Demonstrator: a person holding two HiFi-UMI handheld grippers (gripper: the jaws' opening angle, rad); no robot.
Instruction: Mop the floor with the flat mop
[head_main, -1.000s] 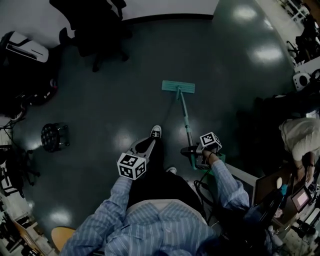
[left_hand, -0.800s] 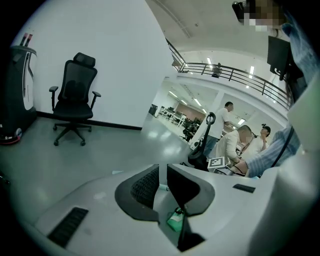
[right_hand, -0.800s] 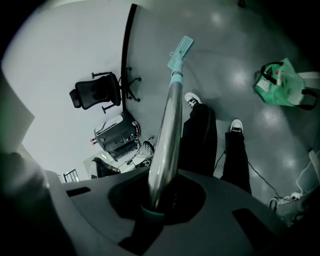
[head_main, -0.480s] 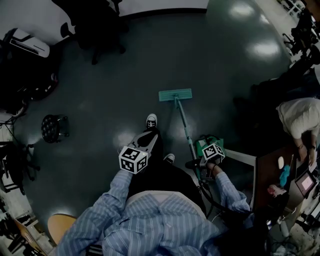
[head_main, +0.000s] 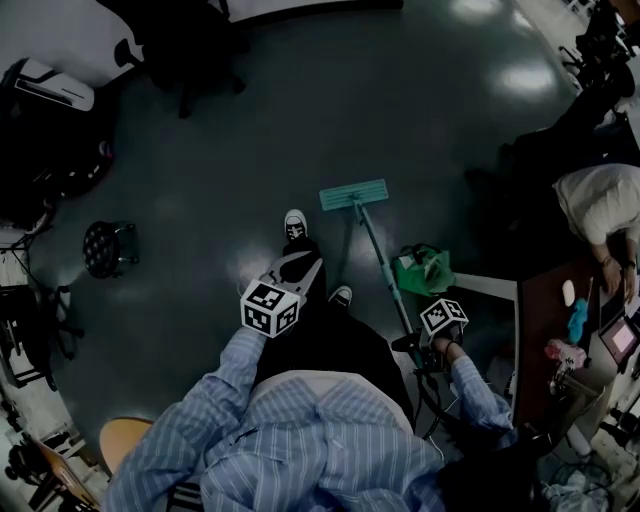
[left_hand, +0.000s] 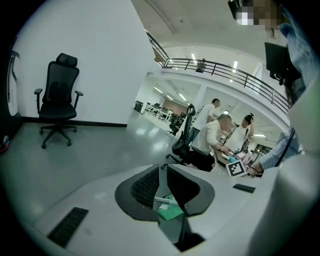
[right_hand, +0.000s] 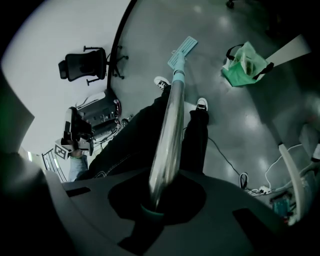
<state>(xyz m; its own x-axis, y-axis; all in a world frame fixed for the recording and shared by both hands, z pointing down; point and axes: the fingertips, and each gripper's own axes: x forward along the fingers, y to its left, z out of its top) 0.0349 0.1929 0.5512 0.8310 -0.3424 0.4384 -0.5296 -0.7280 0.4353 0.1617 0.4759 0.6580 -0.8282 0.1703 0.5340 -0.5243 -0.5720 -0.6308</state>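
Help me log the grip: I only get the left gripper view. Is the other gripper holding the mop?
Observer: Yes. The right gripper has its tongs shut on the mop pole.
Operator: Where is the mop head?
Observer: The mop head lies flat on the floor, just beyond and to the right of the person's forward shoe.
Operator: Anything beside the pole?
Observer: A green bag sits on the floor to the right of the pole.
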